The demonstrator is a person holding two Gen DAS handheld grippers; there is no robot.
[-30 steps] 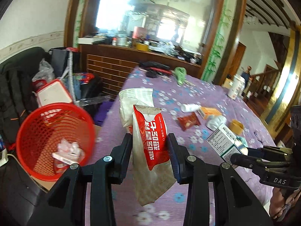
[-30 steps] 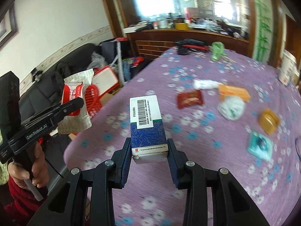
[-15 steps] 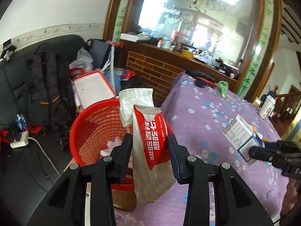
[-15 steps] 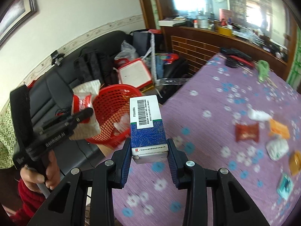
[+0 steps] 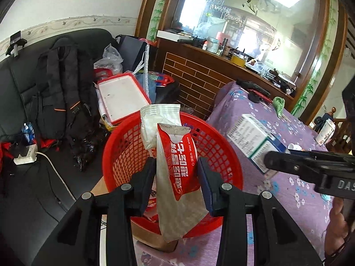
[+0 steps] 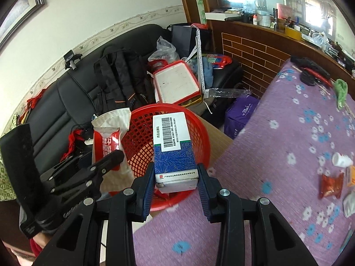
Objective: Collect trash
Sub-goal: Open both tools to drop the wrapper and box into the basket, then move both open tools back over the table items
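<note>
While your left gripper (image 5: 176, 182) clamps the wet-wipe packet (image 5: 177, 170) and your right gripper (image 6: 176, 189) the medicine box (image 6: 174, 148) over the red basket (image 6: 199, 137), nothing drops yet — wrappers (image 6: 331, 185) wait beyond it.

The red basket (image 6: 195, 130) stands open-topped just beside the purple-clothed table (image 6: 288, 133); above its mouth a wet-wipe packet (image 5: 177, 173) and a carton (image 6: 174, 150) crowd the way, while a white tray (image 6: 177, 84) and a black backpack (image 6: 119, 77) close its far side.
</note>
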